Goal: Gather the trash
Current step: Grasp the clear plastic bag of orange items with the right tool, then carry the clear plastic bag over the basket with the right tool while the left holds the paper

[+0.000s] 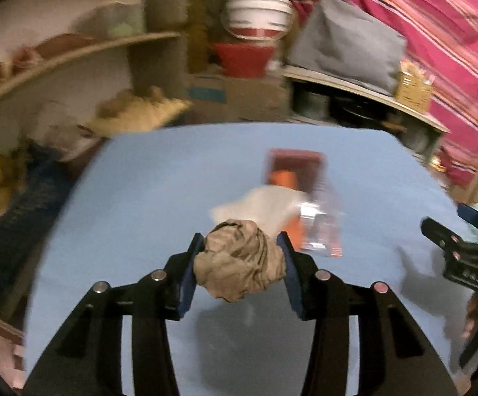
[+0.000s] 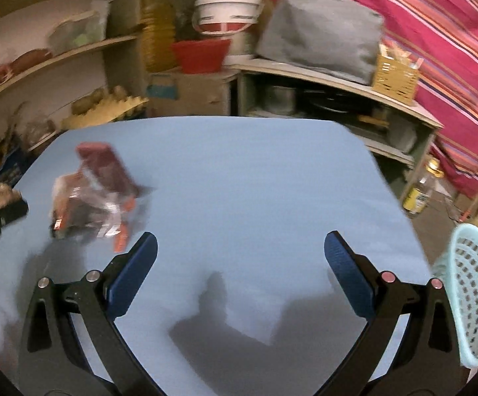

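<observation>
My left gripper (image 1: 240,246) is shut on a crumpled brown paper ball (image 1: 240,264), held above the blue table (image 1: 146,198). Beyond it lie a white crumpled paper (image 1: 258,204), a clear wrapper with orange print (image 1: 318,227) and a dark red box (image 1: 296,165). In the right wrist view my right gripper (image 2: 240,246) stands wide open over bare blue table (image 2: 255,181), with nothing between its fingers. The wrapper (image 2: 87,211) and the red box (image 2: 106,165) sit to its left. A light blue perforated basket (image 2: 473,297) hangs at the right edge. The right gripper (image 1: 437,231) also shows at the right of the left wrist view.
Shelves (image 2: 338,85) with a grey bag (image 2: 321,39), a yellow basket (image 2: 394,79), a red bowl (image 2: 202,54) and a white bucket (image 2: 227,10) stand behind the table. A striped pink cloth (image 2: 437,49) hangs at right. A bottle (image 2: 420,191) stands on the floor.
</observation>
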`<state>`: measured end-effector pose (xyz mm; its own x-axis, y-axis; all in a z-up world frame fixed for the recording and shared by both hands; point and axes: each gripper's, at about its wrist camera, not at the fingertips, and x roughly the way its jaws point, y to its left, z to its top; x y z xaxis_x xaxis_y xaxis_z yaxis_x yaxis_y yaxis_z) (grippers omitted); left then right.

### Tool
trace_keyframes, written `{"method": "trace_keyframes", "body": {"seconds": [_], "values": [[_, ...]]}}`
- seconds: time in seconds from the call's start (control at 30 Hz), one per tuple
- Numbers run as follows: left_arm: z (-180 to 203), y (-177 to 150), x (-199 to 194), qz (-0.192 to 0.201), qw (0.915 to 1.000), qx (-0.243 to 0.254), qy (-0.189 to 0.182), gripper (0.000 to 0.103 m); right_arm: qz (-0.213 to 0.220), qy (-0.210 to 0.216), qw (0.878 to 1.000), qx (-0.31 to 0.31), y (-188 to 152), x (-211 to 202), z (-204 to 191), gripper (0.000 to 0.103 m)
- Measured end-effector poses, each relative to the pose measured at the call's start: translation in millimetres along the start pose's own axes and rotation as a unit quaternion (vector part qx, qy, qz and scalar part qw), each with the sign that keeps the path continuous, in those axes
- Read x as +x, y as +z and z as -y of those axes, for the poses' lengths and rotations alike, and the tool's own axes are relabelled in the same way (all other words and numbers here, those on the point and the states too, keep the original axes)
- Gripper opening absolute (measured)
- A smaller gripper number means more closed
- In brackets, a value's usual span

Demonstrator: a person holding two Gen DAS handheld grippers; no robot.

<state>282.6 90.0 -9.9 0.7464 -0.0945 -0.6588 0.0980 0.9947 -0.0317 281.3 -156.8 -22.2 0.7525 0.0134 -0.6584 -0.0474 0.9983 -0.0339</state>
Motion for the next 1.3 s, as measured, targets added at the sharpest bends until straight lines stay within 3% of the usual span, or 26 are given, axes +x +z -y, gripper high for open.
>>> {"method": "trace_keyframes", "body": {"seconds": [0.23, 0.43, 0.67, 0.7, 0.73, 0.83, 0.87, 1.07, 1.3], "values": [[-56.8, -4.4, -7.9, 0.02, 0.998, -0.029, 0.052, 0.045, -0.021, 0.055, 0.998, -0.007, 6.7, 24.2, -55.8, 0.099], [-82.8, -0.3, -9.4, 0.02, 0.9963, -0.065, 0.052, 0.045, -0.016, 0.08, 0.997, 0.015, 25.8, 41.8, -84.7, 0.099], [-91.3, 1.7, -6.1, 0.022, 0.9948, -0.075, 0.065, 0.045, -0.032, 0.094, 0.995, -0.009, 29.0, 71.1, -110.8, 0.098], [-92.1, 2.2, -4.2, 0.021, 0.9944, -0.076, 0.069, 0.045, -0.033, 0.093, 0.995, -0.01, 29.7, 74.0, -112.3, 0.093], [-93.4, 2.2, -2.6, 0.02, 0.9943, -0.078, 0.069, 0.045, -0.033, 0.088, 0.995, -0.016, 30.1, 75.9, -114.5, 0.078], [-92.8, 3.1, 0.6, 0.017, 0.9946, -0.081, 0.064, 0.045, -0.05, 0.105, 0.993, -0.029, 27.5, 83.4, -118.4, 0.056], [-90.9, 3.2, 0.6, 0.017, 0.9948, -0.077, 0.064, 0.045, -0.049, 0.108, 0.993, -0.029, 26.3, 83.2, -118.8, 0.053], [-78.5, 7.8, -1.5, 0.026, 0.9958, -0.064, 0.06, 0.045, -0.017, 0.093, 0.994, -0.053, 26.9, 58.1, -109.0, 0.05], [-51.3, 13.2, -4.0, 0.03, 0.9971, -0.058, 0.04, 0.045, -0.007, 0.086, 0.996, -0.037, 23.6, 27.7, -62.3, 0.05]]}}
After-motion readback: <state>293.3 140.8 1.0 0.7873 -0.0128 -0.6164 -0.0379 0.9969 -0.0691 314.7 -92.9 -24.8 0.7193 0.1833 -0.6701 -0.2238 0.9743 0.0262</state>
